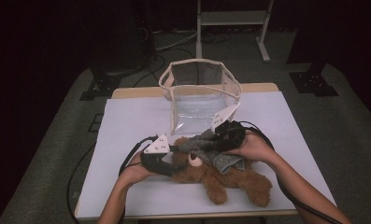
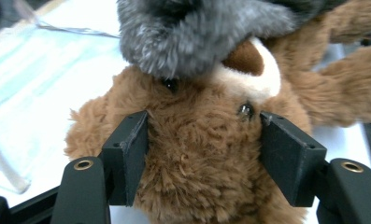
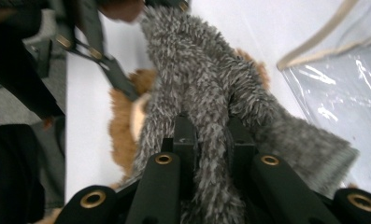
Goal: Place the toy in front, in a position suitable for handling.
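A brown teddy bear (image 1: pixel 230 179) lies on its back on the white table (image 1: pixel 127 126). My left gripper (image 1: pixel 171 163) is shut on the bear's head (image 2: pixel 202 154), one black jaw on each side of it. A fuzzy grey cloth (image 1: pixel 211 149) drapes over the bear's face and chest. My right gripper (image 1: pixel 223 135) is shut on that grey cloth (image 3: pixel 206 116), a fold of it pinched between the jaws. In the left gripper view the grey cloth (image 2: pixel 192 32) hangs over the bear's muzzle.
A clear plastic bag with cream trim (image 1: pixel 199 95) stands open just behind the bear, near the table's far edge. Gripper cables (image 1: pixel 127 158) trail off both sides. A white metal stand (image 1: pixel 232 23) is on the floor beyond.
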### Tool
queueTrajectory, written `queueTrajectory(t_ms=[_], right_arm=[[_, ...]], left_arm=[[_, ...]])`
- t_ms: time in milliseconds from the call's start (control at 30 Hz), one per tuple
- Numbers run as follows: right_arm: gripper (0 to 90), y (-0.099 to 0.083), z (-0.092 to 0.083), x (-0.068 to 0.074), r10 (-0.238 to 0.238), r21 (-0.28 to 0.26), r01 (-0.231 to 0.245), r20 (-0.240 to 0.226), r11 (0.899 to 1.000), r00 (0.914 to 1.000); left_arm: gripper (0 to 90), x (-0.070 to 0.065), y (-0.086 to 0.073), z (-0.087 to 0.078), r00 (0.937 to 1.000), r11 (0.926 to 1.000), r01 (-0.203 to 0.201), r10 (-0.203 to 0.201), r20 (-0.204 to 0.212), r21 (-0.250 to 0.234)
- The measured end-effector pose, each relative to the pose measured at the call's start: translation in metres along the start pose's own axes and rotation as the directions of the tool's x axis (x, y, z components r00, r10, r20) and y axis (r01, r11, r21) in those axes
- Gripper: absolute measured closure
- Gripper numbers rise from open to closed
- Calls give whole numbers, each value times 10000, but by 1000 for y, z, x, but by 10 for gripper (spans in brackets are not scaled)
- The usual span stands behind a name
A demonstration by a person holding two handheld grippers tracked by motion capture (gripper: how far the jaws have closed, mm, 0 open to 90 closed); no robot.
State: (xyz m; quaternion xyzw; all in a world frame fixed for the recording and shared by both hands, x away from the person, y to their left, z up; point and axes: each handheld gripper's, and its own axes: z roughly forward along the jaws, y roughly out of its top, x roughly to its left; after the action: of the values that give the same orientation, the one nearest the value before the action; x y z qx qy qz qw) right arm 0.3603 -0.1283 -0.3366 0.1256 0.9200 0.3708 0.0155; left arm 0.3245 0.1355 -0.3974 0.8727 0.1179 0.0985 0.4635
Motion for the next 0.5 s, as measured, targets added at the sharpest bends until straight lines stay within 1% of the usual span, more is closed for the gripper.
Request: queueTrajectory(t_ms=[33, 67, 100, 133, 167, 200, 233, 267, 300, 333, 400, 433, 500], right_arm=[[780, -1, 1, -1, 9, 91, -9, 66, 10000, 10000], [780, -1, 1, -1, 9, 91, -9, 66, 10000, 10000], [780, -3, 3, -4, 186, 69, -186, 15, 9998, 9998], [780, -3, 3, -5, 184, 63, -184, 28, 9998, 9998], [780, -1, 3, -5, 80, 31, -80, 54, 10000, 10000], [780, -1, 3, -5, 80, 31, -80, 54, 10000, 10000], [780, 1, 3, -3, 87, -4, -87, 39, 10000, 10000], [780, 4, 3, -1, 9, -39, -9, -8, 10000, 10000], [781, 11, 3, 2, -192, -25, 192, -10, 9998, 9998], [780, 15, 5, 4, -284, -64, 284, -63, 9996, 9996], [780, 23, 9, 9, -395, -20, 395, -48, 9992, 9992], [781, 26, 11, 10, -584, 60, 585, -41, 9983, 9983], [781, 29, 15, 11, -715, 231, 717, -100, 9972, 9974]], left_arm=[[342, 0, -1, -3, 9994, 10000, 11, -10, 346, -12], [325, 0, -1, -3, 9994, 10000, 11, -10, 346, -12], [321, 0, -3, -6, 9980, 10000, -32, 28, 628, 58], [321, 1, -4, -6, 9981, 10000, -31, 25, 608, 90], [323, 1, -4, -6, 9981, 10000, -31, 25, 608, 90], [323, 1, -4, -4, 9985, 10000, -20, 15, 550, 95], [333, 1, -4, -2, 9993, 9999, -41, 37, 367, 117], [351, 1, -4, 1, 9997, 9999, -75, 72, 246, 116], [351, 0, -2, 4, 10000, 10000, -66, 66, -6, 62], [350, 1, -1, 5, 9998, 10000, -5, 5, -187, -9], [346, 1, -1, 5, 9996, 10000, 48, -49, -262, -55], [345, 2, -1, 3, 9996, 9999, 84, -87, -252, -104], [334, 2, -2, -1, 9998, 9998, 128, -130, -164, -161]])
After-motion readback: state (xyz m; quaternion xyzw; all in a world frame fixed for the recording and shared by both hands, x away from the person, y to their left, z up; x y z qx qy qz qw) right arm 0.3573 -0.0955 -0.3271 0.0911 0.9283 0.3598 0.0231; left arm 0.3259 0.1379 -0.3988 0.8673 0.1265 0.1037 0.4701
